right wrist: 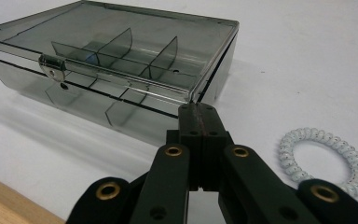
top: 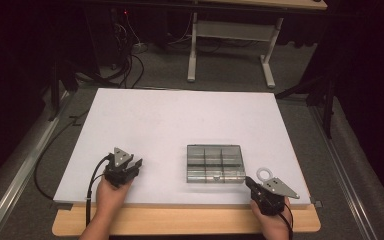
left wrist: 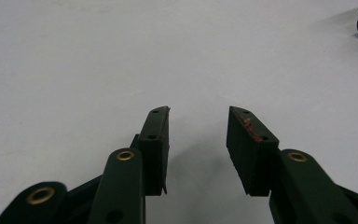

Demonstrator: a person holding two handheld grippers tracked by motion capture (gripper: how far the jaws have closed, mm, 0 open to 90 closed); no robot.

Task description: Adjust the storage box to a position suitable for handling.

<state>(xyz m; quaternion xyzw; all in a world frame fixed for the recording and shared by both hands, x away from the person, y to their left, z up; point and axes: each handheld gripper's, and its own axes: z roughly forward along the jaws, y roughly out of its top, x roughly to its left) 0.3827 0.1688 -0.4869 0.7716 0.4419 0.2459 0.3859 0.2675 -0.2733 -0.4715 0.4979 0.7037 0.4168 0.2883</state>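
Smoky clear plastic compartment box [right wrist: 121,70], lid closed, lying near surface's front edge, right of centre. R gripper [right wrist: 199,112] jaws pressed together, empty, tips just beside box's near right corner. White spiral hair tie [right wrist: 326,158] nearby on right. L gripper [left wrist: 198,116] jaws apart, empty, near front-left corner.

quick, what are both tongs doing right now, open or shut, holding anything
Left tongs: open, nothing between them, over bare white board.
Right tongs: shut, empty, tips at the near corner of the clear divided box.
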